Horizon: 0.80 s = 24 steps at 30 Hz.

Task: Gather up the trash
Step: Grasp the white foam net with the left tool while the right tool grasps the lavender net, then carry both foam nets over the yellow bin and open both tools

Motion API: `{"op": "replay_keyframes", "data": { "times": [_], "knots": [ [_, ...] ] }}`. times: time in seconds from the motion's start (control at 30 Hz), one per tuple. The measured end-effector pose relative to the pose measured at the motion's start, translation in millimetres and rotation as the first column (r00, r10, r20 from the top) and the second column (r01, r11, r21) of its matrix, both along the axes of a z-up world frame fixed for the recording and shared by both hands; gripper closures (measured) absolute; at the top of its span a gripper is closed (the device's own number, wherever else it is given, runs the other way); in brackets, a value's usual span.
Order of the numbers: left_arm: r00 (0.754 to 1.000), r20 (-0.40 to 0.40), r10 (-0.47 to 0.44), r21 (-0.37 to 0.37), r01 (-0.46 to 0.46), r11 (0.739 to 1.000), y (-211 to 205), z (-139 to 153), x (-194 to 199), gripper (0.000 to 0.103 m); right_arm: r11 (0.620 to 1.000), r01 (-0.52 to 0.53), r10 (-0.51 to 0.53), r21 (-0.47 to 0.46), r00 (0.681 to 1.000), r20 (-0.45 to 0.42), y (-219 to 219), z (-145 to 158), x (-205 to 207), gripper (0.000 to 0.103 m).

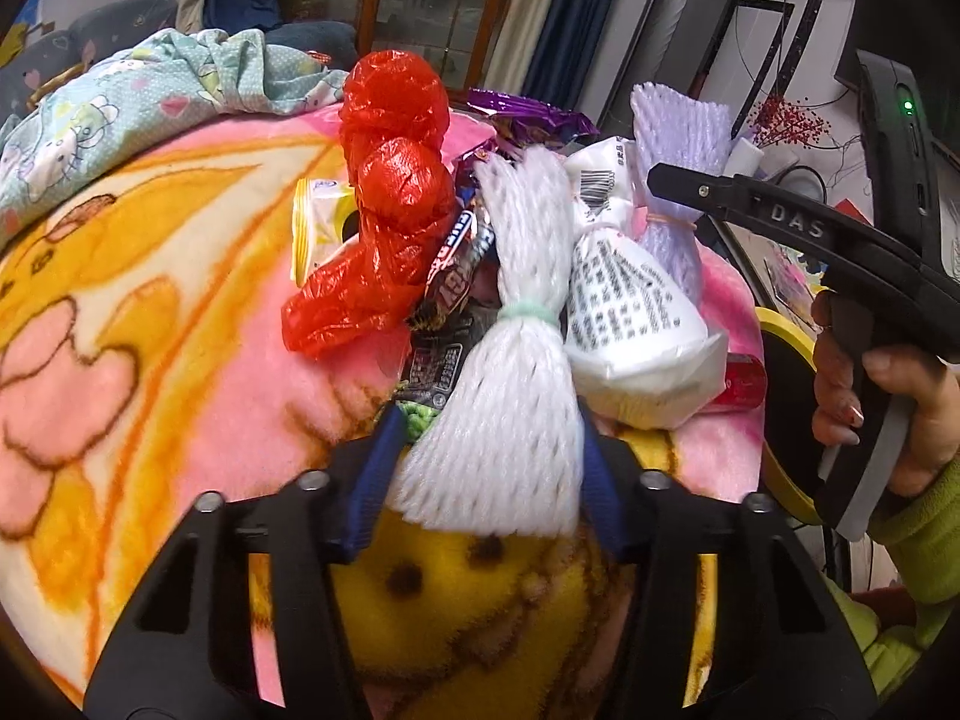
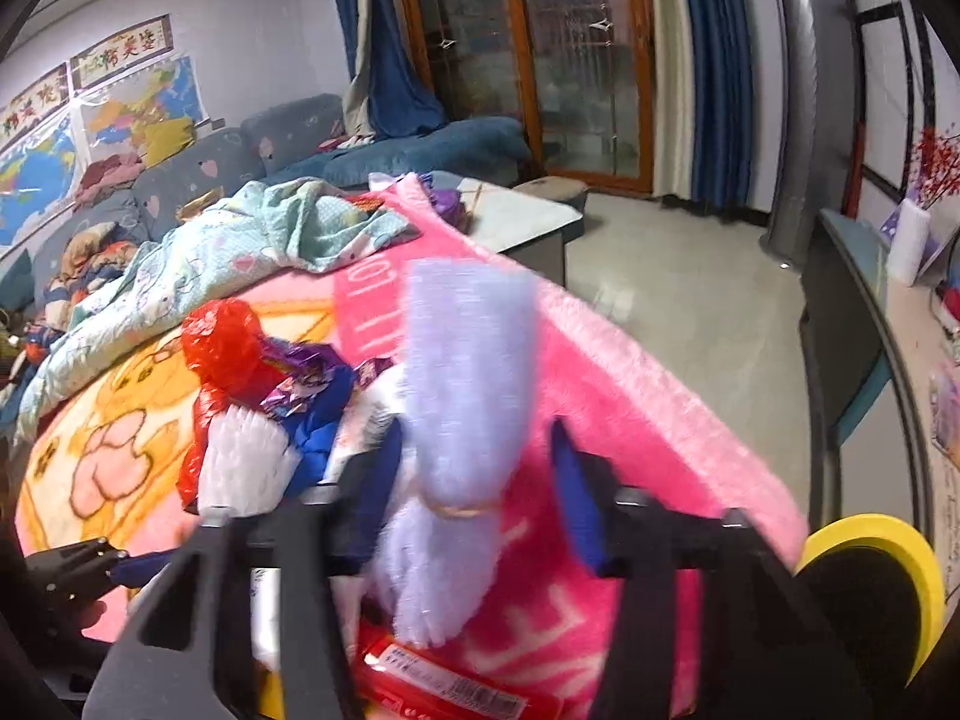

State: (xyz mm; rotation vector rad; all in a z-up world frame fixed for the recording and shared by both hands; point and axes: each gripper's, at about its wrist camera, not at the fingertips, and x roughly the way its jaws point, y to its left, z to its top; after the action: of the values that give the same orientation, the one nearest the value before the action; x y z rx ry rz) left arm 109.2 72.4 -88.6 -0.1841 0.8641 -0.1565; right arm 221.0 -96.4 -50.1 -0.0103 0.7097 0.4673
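A pile of trash lies on a pink and yellow blanket [image 1: 180, 276]. A white foam net sleeve [image 1: 516, 396] tied with a green band sits between the blue pads of my left gripper [image 1: 486, 450], which is shut on its lower end. A lilac foam net sleeve [image 2: 462, 420] tied with a rubber band stands between the fingers of my right gripper [image 2: 480, 480], which is open around it; the sleeve also shows in the left wrist view [image 1: 678, 150]. A red plastic bag [image 1: 390, 192], a white printed bag [image 1: 630, 324], snack wrappers [image 1: 456, 276] and a red packet [image 2: 438, 684] lie around.
A yellow-rimmed black bin [image 2: 870, 588] stands at the blanket's right edge. A crumpled light-blue patterned cloth [image 1: 150, 102] lies at the far side. A sofa [image 2: 198, 168], a low table [image 2: 522, 216] and a side cabinet [image 2: 852, 312] surround the floor.
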Motion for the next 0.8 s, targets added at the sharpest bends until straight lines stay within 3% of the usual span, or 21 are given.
{"op": "replay_keyframes", "data": {
  "times": [0.07,0.3,0.5,0.8],
  "knots": [
    [1.000,-0.006,0.010,-0.007,-0.010,1.000,2,-1,-2,0.077,1.000,-0.008,0.008,0.013,1.000,0.015,-2,2,-5,0.072],
    [0.999,0.011,0.039,-0.045,-0.038,0.998,8,4,-11,0.089,0.999,-0.005,0.002,0.049,0.998,0.057,-14,13,-17,0.073],
    [0.997,0.054,0.053,-0.078,-0.048,0.996,8,21,-25,0.089,0.997,0.020,-0.028,0.080,0.994,0.104,-28,27,-27,0.074],
    [0.992,0.126,-0.005,-0.073,0.014,0.997,-16,48,-34,0.089,0.992,0.048,-0.062,0.115,0.990,0.128,-54,42,-43,0.074]
  ]
}}
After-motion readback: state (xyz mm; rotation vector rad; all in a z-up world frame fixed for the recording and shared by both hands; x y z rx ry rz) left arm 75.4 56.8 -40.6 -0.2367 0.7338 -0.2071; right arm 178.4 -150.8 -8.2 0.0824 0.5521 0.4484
